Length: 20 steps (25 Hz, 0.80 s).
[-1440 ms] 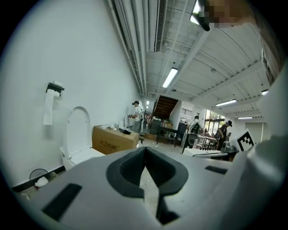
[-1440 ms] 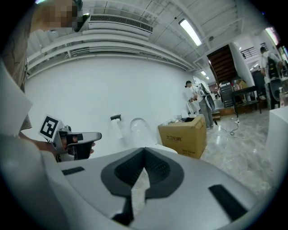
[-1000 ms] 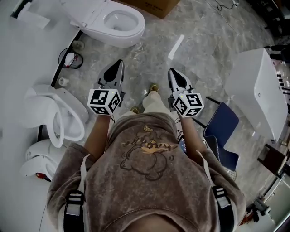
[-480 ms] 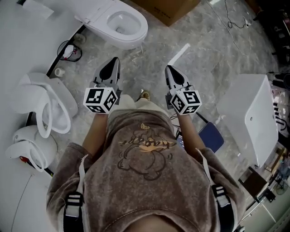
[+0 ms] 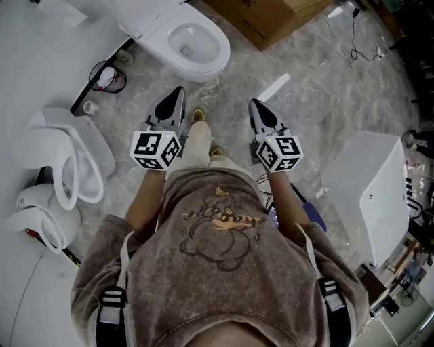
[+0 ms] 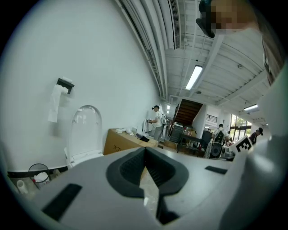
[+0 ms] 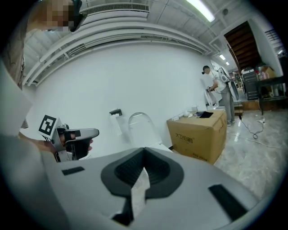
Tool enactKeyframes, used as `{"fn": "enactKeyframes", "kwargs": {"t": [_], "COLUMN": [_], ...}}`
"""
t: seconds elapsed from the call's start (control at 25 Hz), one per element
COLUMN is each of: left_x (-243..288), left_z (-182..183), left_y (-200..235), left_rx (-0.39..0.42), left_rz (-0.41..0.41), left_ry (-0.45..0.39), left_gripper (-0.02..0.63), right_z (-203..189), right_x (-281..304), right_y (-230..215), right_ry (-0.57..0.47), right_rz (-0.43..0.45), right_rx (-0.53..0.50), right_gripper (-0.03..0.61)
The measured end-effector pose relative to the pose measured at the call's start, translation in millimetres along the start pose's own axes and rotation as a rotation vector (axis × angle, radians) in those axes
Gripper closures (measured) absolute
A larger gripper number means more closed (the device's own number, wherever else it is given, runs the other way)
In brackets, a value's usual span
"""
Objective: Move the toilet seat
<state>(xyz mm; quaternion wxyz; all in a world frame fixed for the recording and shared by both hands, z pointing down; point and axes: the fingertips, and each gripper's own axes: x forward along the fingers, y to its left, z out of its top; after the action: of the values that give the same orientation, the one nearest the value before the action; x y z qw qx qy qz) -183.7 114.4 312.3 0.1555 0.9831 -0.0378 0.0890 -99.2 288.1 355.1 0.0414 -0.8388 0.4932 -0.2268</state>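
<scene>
A white toilet (image 5: 193,44) stands at the top of the head view, its bowl uncovered and its lid raised against the wall (image 6: 86,130), (image 7: 142,128). I cannot tell the seat ring apart from the rim. My left gripper (image 5: 173,100) and right gripper (image 5: 256,108) are held side by side in the air short of the toilet, both pointing toward it. Each is shut with nothing between its jaws (image 6: 145,150), (image 7: 144,150). From the right gripper view, the left gripper (image 7: 74,139) shows at the left.
Two more white toilets (image 5: 74,162), (image 5: 37,220) stand along the left wall. A wire bin (image 5: 107,78) sits beside the target toilet, a cardboard box (image 5: 271,17) to its right, a white cabinet (image 5: 369,196) at far right. A paper holder (image 6: 63,85) hangs on the wall.
The person has stepped forward, one leg now out between the grippers, and the toilet sits slightly nearer in the head view. Both grippers stayed shut and kept their pose.
</scene>
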Motion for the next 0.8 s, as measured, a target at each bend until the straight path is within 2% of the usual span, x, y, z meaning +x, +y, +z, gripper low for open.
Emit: {"fn": "enactKeyframes", "kwargs": {"t": [0.48,0.8], "left_x": [128.4,196.6], "left_z": [10.0,-30.6], "left_y": [96.0,147.2], "left_rx": [-0.027,-0.058], "left_rz": [0.006,-0.002], "left_ry": [0.045,0.104], "left_gripper": [0.604,0.604], "right_z": [32.8,2.4], "right_x": [148.7,236.0], "right_y": [-46.8,-78.3], "right_ry": [0.056,0.126], "right_rz": [0.016,0.056], "right_rx": [0.036,0.034], "right_gripper": [0.581,0.581]}}
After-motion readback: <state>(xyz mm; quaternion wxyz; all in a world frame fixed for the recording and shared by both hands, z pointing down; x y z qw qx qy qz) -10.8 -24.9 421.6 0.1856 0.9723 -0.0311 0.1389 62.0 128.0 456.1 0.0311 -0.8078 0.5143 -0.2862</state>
